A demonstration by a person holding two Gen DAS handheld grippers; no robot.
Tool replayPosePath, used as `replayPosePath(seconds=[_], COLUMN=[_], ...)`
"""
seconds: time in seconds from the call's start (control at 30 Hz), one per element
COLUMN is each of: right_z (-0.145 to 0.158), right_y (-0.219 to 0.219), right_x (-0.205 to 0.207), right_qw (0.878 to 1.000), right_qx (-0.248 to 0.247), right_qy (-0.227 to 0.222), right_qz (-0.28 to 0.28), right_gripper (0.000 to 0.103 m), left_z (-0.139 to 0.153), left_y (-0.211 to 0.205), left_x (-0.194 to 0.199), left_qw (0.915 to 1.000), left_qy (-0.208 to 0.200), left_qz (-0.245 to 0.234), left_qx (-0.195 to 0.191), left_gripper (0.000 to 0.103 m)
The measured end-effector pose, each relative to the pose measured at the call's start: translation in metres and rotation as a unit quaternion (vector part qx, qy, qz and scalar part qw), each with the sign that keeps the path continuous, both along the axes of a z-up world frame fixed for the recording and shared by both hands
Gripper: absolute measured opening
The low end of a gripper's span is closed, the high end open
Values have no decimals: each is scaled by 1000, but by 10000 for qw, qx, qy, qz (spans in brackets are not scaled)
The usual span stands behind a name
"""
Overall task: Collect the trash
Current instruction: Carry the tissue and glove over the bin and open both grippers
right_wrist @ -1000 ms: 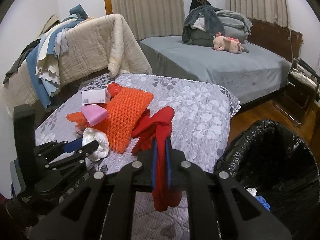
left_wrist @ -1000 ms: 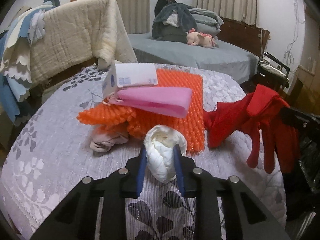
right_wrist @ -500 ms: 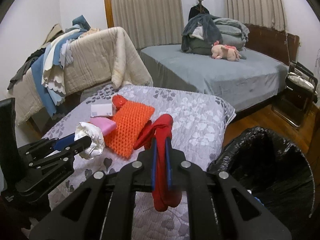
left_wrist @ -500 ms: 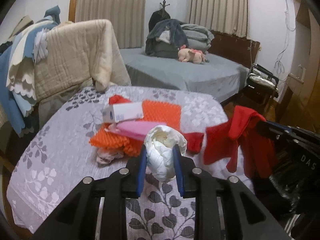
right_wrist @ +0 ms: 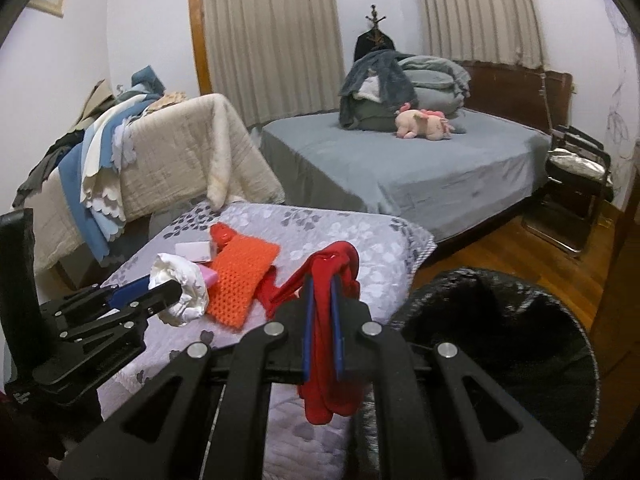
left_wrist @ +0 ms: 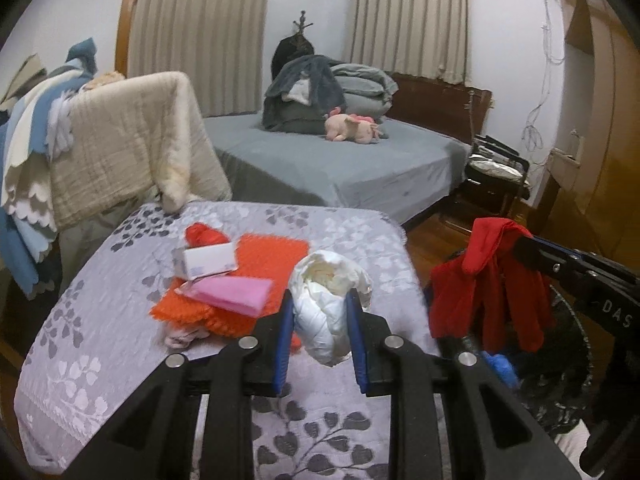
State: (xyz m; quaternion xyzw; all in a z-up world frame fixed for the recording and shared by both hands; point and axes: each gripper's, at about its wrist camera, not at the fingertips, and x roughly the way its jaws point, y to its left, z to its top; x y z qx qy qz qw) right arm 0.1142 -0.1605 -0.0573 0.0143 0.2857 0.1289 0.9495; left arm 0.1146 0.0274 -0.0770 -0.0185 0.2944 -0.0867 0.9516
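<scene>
Nearest the lenses, the left gripper [left_wrist: 320, 320] has its jaws closed narrowly on a crumpled white wad [left_wrist: 330, 304], and the right gripper [right_wrist: 320, 316] pinches a red glove [right_wrist: 330, 360] almost fully shut. Both hang above the patterned bed [left_wrist: 100, 340]. Next, I judge, carry them over the black trash bag [right_wrist: 520, 340] beside it and release.

Pink plush toy [right_wrist: 424, 124] on grey bed [right_wrist: 420, 176]
</scene>
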Motion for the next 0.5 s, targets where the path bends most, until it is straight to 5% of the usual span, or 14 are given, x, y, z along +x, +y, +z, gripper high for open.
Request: replayPosePath(seconds=[0.5], right_z=[17], right_y=[-71], right_x=[-25], right_qw=[9965], right_qx=[-203], right_qy=[-231], right_qz=[-772], right_gripper=[8], left_z=[19], left_y=[-76], left_x=[7], left_qw=[9963], left_qy=[-228], left_qz=[-819], left_qx=[-117], left_gripper=[25])
